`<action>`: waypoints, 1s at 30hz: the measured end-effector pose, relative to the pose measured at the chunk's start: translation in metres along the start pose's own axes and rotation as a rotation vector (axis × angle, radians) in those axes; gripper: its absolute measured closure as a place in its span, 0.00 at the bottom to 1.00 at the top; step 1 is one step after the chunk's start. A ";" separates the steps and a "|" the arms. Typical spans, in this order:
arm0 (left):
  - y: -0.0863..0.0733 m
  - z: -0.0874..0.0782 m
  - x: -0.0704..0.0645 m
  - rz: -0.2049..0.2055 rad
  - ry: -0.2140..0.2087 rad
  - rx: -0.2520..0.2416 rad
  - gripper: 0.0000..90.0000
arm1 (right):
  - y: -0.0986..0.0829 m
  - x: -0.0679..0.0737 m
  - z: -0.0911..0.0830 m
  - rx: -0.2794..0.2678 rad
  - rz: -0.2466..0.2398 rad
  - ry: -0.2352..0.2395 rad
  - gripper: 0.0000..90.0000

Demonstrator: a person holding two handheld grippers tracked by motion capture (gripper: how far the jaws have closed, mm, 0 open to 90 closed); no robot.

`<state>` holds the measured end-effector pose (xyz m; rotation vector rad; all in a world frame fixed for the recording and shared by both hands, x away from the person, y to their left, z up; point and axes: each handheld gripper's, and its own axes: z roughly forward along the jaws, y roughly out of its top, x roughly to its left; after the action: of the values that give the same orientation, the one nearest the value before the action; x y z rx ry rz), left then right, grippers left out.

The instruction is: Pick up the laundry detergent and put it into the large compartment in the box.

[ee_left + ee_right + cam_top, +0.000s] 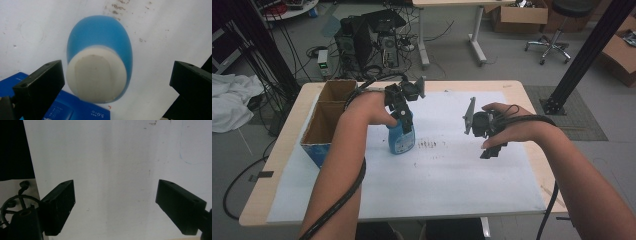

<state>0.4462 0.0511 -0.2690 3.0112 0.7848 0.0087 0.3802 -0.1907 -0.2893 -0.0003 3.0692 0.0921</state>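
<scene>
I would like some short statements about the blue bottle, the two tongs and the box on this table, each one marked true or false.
1. The blue bottle stands upright on the white sheet. True.
2. The left tongs are shut on the bottle's cap. False: the jaws stand wide apart on either side of the white cap, which they do not touch.
3. The right tongs are open with nothing between them. True.
4. The cardboard box stands at the right edge of the table. False: it stands at the left edge, beside the left arm.
5. The right tongs hold a cloth. False: they hold nothing.
</scene>
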 end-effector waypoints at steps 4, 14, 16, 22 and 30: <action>0.000 0.007 0.004 -0.022 -0.002 -0.003 0.00 | 0.001 0.000 0.001 0.003 0.002 -0.002 0.18; 0.002 0.020 0.007 -0.024 -0.013 -0.027 0.00 | 0.001 0.001 0.003 0.004 0.011 -0.001 0.18; 0.001 0.022 0.008 -0.024 -0.009 -0.035 0.00 | 0.001 0.001 0.003 0.005 0.010 -0.001 0.18; 0.001 0.027 0.010 -0.025 -0.008 -0.043 0.00 | 0.001 0.000 0.004 0.008 0.012 -0.001 0.18; 0.001 0.027 0.009 -0.018 -0.001 -0.045 0.04 | 0.003 -0.001 0.006 0.010 0.011 0.000 0.18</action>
<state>0.4550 0.0540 -0.2964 2.9620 0.8005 0.0242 0.3816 -0.1878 -0.2953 0.0175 3.0700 0.0774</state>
